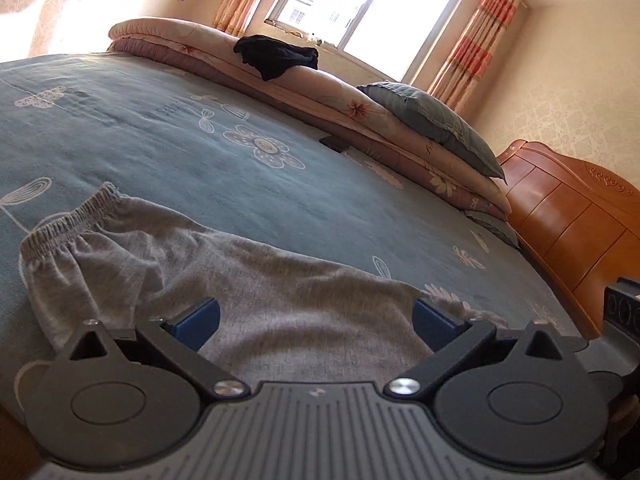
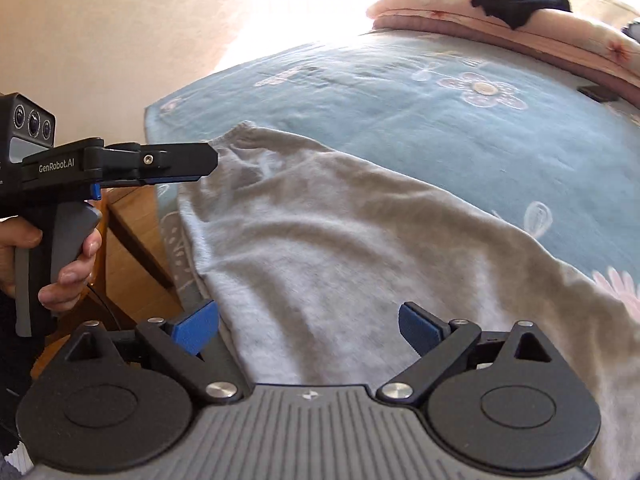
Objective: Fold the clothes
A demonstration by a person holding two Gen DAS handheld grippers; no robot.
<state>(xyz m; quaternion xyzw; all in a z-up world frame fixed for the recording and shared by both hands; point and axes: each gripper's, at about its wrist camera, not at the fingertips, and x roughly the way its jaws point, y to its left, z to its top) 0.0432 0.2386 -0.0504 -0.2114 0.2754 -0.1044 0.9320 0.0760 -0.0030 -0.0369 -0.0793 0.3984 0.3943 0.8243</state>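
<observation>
1. On the bed [image 1: 168, 148], w/ blue floral cover, grey pants [image 1: 256, 280] are spread flat; elastic waistband [image 1: 68, 220] is seen at the far-left end.
2. Left tongs [image 1: 316, 320] are released, jaws spread wide above the grey cloth, nothing gripped.
3. Right tongs [image 2: 308, 326] are released too, jaws wide apart over the cloth near the bed edge.
4. Dark garment [image 1: 276, 56] is draped on folded quilts [image 1: 360, 108] by the window [image 1: 360, 4].

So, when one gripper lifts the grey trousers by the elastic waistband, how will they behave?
The grey trousers will probably droop and hang, since the thin knit already lies creased on the blue bedsheet. They look light. The gathered elastic waistband may stretch and bunch, so the edge could slip unevenly.
</observation>
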